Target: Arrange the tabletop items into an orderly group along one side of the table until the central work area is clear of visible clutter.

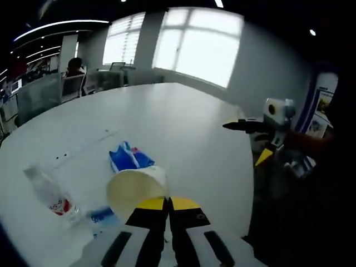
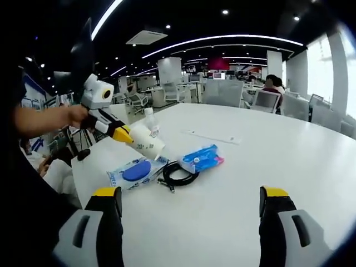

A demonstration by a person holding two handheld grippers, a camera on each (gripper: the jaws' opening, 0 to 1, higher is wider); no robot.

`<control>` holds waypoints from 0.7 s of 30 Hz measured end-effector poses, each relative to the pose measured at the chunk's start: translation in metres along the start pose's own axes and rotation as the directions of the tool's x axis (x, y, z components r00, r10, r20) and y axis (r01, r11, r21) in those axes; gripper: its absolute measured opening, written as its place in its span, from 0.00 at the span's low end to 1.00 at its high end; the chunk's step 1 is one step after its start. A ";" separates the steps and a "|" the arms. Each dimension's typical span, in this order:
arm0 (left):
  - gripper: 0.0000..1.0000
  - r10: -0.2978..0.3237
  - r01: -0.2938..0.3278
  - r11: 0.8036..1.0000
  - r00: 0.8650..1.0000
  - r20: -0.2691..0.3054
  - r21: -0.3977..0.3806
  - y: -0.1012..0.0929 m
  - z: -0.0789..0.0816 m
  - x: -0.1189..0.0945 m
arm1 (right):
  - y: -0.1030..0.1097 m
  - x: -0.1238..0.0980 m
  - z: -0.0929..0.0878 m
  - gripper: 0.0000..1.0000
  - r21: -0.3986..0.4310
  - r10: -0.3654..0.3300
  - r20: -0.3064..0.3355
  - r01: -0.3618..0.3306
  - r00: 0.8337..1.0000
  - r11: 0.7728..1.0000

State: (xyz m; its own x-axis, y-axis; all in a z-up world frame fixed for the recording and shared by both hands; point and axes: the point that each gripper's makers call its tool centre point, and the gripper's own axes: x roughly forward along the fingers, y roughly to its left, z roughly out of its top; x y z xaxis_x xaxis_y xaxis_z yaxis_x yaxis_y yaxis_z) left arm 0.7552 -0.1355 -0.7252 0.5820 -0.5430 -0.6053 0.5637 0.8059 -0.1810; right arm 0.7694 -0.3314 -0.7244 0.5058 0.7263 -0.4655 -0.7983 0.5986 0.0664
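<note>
While a paper cup [image 2: 148,142] is held clenched in the left tool [image 2: 129,137] near the bench [image 2: 267,156] edge, the right tool [image 2: 189,201] is kept released, and packets [image 2: 201,158], cable [image 2: 178,173] and bottle [image 1: 51,194] are judged unsorted.

This is an open-plan office. The large white round-edged worktop [image 2: 267,156] stands in a wide room with a dark ceiling crossed by long curved white light strips [image 2: 222,39] and small recessed spotlights [image 2: 224,11]. Beyond the worktop's far edge, rows of pale desks with grey partition screens [image 2: 222,92] and office chairs [image 2: 136,100] run into the distance, and a seated person [image 2: 272,84] works at one. Tall windows with white slatted blinds [image 1: 125,39] line a grey wall, and a printed standing banner [image 1: 320,108] stands near the worktop's right edge.
</note>
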 end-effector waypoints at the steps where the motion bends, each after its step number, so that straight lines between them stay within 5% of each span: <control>1: 0.00 0.002 -0.002 1.000 1.000 -0.003 0.008 0.002 0.002 0.000 | 0.000 -0.001 -0.003 1.00 0.004 -0.003 -0.005 0.003 1.000 1.000; 14: 0.00 0.048 -0.036 0.992 0.994 -0.101 0.122 0.035 0.007 0.001 | -0.002 -0.009 -0.017 0.99 0.049 -0.029 -0.010 0.029 1.000 0.998; 21: 0.00 0.108 -0.054 0.963 0.974 -0.197 0.263 0.056 0.006 0.003 | 0.000 -0.009 -0.019 0.99 0.062 -0.035 0.001 0.035 0.999 0.997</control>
State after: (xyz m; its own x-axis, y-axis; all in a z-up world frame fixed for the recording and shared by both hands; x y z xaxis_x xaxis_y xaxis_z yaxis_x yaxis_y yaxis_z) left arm 0.7925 -0.0933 -0.7328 0.5130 -0.3955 -0.7618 0.6659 0.7435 0.0625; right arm 0.7585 -0.3446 -0.7364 0.5339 0.7053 -0.4665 -0.7582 0.6435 0.1051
